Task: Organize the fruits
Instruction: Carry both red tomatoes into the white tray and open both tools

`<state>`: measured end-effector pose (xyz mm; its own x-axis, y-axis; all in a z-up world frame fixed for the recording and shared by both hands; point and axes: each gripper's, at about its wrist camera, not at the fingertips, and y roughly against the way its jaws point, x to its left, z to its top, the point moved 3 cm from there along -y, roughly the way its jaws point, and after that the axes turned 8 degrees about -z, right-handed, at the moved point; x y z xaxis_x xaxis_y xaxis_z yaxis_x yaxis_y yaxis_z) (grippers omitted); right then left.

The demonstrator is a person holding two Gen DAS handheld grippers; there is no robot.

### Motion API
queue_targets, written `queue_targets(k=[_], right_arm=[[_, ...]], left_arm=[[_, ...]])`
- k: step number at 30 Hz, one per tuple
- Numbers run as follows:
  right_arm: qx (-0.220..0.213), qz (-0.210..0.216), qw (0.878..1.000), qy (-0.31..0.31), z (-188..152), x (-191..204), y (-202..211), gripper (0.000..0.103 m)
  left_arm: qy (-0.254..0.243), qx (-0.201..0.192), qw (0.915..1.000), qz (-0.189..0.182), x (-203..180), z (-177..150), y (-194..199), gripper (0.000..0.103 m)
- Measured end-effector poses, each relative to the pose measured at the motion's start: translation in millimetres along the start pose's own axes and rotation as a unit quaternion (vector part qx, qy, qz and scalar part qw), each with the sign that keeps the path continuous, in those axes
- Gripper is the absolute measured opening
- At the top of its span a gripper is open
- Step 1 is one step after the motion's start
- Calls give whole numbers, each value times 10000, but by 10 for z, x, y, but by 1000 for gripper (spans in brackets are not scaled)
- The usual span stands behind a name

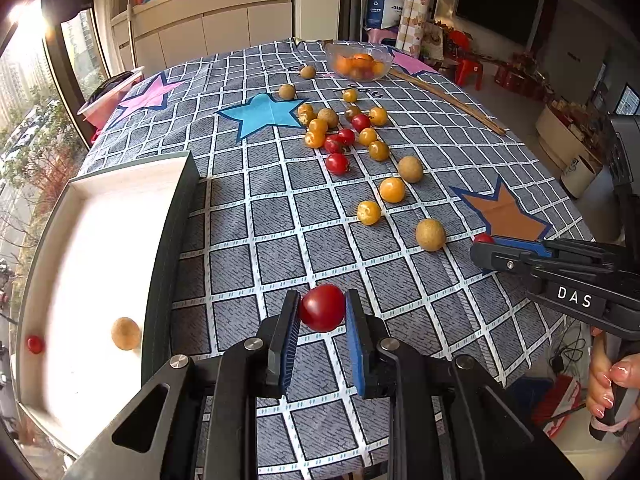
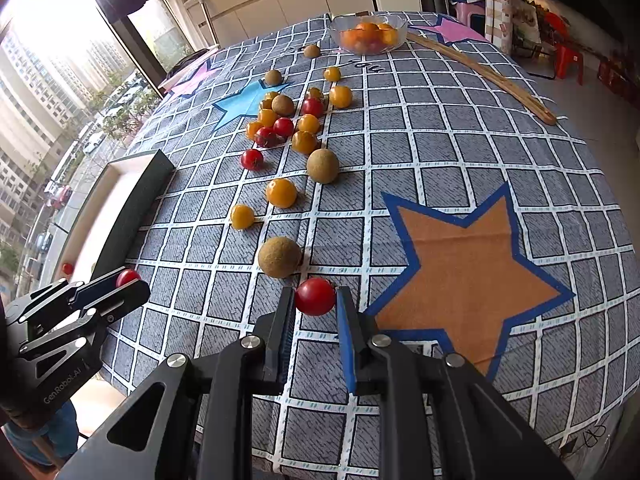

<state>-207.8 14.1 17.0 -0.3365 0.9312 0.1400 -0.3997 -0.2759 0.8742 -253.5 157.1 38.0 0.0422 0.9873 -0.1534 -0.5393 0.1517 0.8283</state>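
Left tool pinches a red tomato at lower centre; right tool pinches another red tomato; white tray at left holds two fruits.

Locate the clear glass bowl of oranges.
The clear glass bowl of oranges sits at the table's far end in both wrist views, beyond the scattered fruit, with a long wooden stick to its right.
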Motion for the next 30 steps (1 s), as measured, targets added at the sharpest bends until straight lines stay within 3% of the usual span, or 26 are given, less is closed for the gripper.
queue_targets(k=[15,30], right_arm=[[-68,47,9987,511,9,620,157,22],[-29,369,9907,1307,48,1672,178,22]], left_arm=[[316,-343,9985,278,443,-216,434,24],[1082,-539,9893,815,1382,-505,745,24]])
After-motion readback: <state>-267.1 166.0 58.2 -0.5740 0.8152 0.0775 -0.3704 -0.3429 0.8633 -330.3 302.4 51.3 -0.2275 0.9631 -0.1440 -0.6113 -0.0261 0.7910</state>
